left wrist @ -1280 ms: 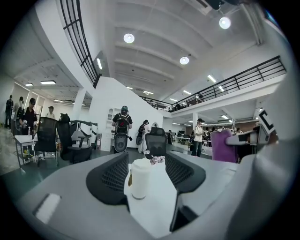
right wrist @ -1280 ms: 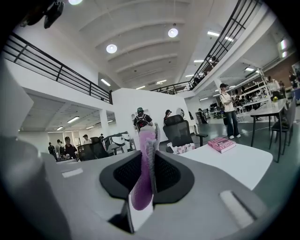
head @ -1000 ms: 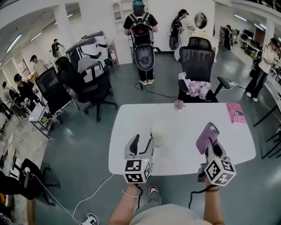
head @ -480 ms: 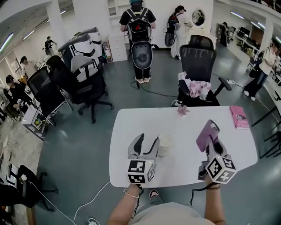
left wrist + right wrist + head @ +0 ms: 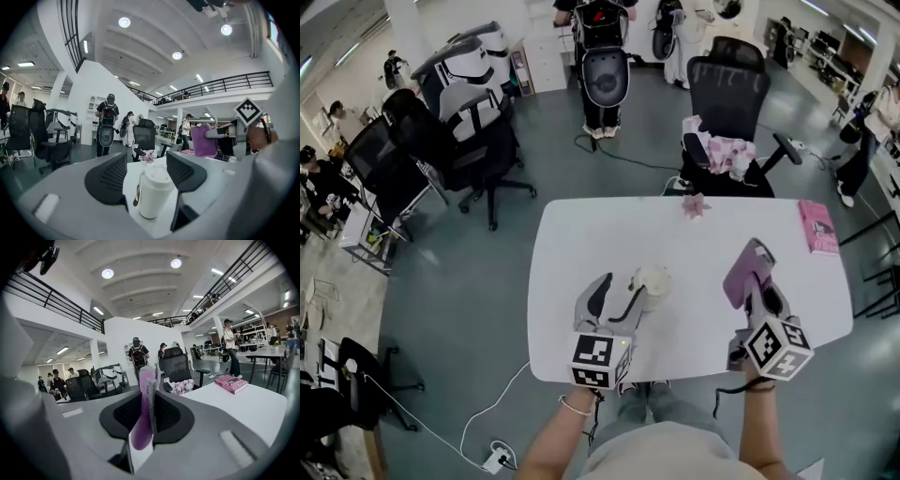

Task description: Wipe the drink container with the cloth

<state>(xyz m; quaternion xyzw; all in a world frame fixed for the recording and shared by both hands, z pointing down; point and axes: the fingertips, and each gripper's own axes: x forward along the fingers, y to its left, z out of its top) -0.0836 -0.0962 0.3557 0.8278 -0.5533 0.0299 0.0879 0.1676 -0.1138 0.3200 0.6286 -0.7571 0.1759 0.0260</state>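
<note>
The fingers (image 5: 108,177) of the left gripper (image 5: 622,284) stood spread wide, having just been opening, either side of the upright lidded cup (image 5: 152,190) on the white surface (image 5: 703,244). The right gripper (image 5: 149,401) pinched the purple cloth (image 5: 742,277), well apart from the cup.

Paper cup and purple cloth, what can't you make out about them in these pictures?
Paper cup: its contents, since the lid covers them in the head and left gripper views; its brown logo, turned mostly away in the left gripper view.
Purple cloth: its full shape, folded edge-on inside the right gripper in that gripper's view.
</note>
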